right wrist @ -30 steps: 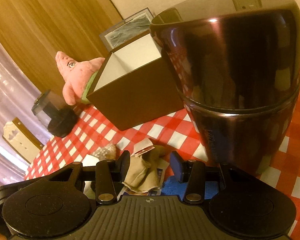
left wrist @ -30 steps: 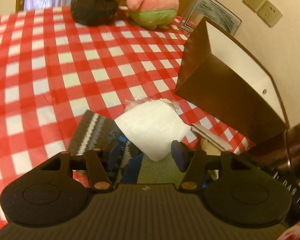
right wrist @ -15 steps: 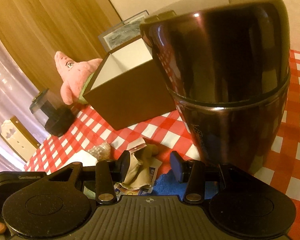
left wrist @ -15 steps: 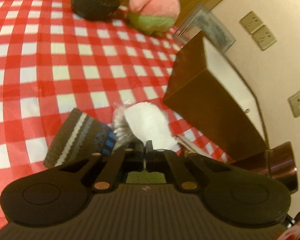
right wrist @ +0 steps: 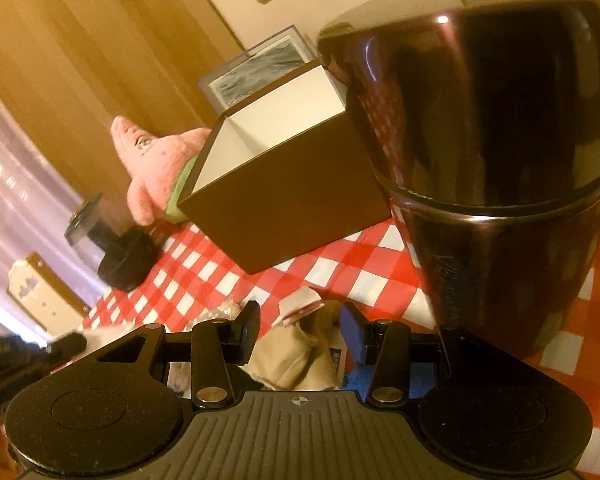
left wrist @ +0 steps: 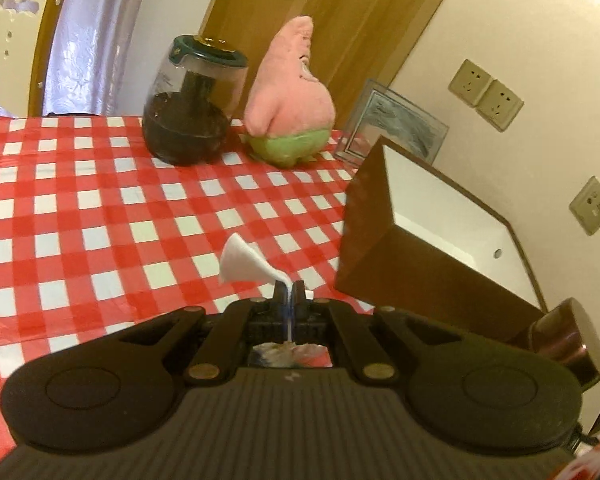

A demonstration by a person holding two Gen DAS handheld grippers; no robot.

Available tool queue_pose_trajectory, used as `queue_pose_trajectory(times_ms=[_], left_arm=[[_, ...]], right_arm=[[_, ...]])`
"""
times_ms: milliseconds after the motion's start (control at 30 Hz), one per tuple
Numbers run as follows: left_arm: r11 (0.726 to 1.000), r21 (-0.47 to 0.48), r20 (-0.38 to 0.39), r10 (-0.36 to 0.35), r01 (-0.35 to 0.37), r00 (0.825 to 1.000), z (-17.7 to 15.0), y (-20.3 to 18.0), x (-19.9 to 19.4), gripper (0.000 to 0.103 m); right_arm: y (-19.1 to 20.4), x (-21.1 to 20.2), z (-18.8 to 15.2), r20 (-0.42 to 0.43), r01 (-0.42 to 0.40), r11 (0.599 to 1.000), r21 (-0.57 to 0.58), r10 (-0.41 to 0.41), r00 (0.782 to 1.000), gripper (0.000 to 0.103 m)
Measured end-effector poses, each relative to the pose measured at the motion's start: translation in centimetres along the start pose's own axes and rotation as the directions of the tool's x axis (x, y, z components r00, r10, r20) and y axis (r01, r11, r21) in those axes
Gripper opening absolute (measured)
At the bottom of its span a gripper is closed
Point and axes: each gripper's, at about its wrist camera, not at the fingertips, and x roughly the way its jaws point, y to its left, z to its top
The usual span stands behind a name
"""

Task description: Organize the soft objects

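My left gripper (left wrist: pixel 288 290) is shut on a white cloth (left wrist: pixel 244 262) and holds it above the red checked tablecloth (left wrist: pixel 100 216), left of the open brown box (left wrist: pixel 428 236). The box, white inside, also shows in the right wrist view (right wrist: pixel 284 196). My right gripper (right wrist: pixel 300 320) is open, low over a beige sock (right wrist: pixel 296 354) in a pile of soft items. A pink plush star (left wrist: pixel 290 104) stands at the table's far side; it also shows in the right wrist view (right wrist: pixel 156 164).
A dark shiny rice cooker (right wrist: pixel 492 152) stands close on the right of the right gripper. A glass jar with a dark base (left wrist: pixel 190 108) stands by the plush. A framed picture (left wrist: pixel 392 124) leans on the wall. A chair (left wrist: pixel 16 36) is behind the table.
My left gripper closed on the white cloth and lifted it off the pile, tilting up. The right gripper stayed open and shifted only slightly.
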Motion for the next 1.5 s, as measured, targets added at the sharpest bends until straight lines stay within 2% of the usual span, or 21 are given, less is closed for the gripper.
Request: queue_pose_trajectory(times_ms=[133, 333, 400, 467, 800, 1067, 1500], left_arm=[[1.0, -0.001, -0.026, 0.01, -0.01, 1.0, -0.4, 0.4, 0.5, 0.0], [1.0, 0.015, -0.057, 0.006, -0.005, 0.998, -1.2, 0.5, 0.9, 0.0], [1.0, 0.022, -0.063, 0.005, -0.003, 0.998, -1.3, 0.4, 1.0, 0.0], [1.0, 0.029, -0.064, 0.005, -0.004, 0.998, -1.4, 0.4, 1.0, 0.0], [0.997, 0.074, -0.047, 0.007, -0.004, 0.999, -1.3, -0.4, 0.1, 0.0], [0.986, 0.166, -0.031, 0.0, 0.005, 1.0, -1.1, -2.5, -1.8, 0.0], [0.955, 0.263, -0.064, -0.124, 0.136, 0.99, -3.0, -7.0, -5.3, 0.0]], right_arm=[[-0.4, 1.2, 0.4, 0.004, 0.031, 0.996, 0.08, -0.031, 0.999, 0.043], [-0.8, 2.6, 0.5, -0.011, 0.046, 0.99, 0.134, -0.045, 0.999, 0.028], [-0.7, 2.8, 0.4, -0.008, 0.044, 0.992, 0.121, -0.043, 0.999, 0.007], [-0.6, 2.7, 0.4, -0.003, 0.034, 0.994, 0.101, -0.034, 0.999, 0.0], [1.6, 0.4, 0.8, 0.084, -0.002, 0.997, -0.073, 0.008, 0.996, 0.0], [2.9, -2.9, 1.0, 0.091, -0.018, 0.983, -0.185, 0.036, 0.995, 0.0], [3.1, -10.2, 1.0, 0.079, -0.069, 0.973, -0.222, 0.089, 0.993, 0.0]])
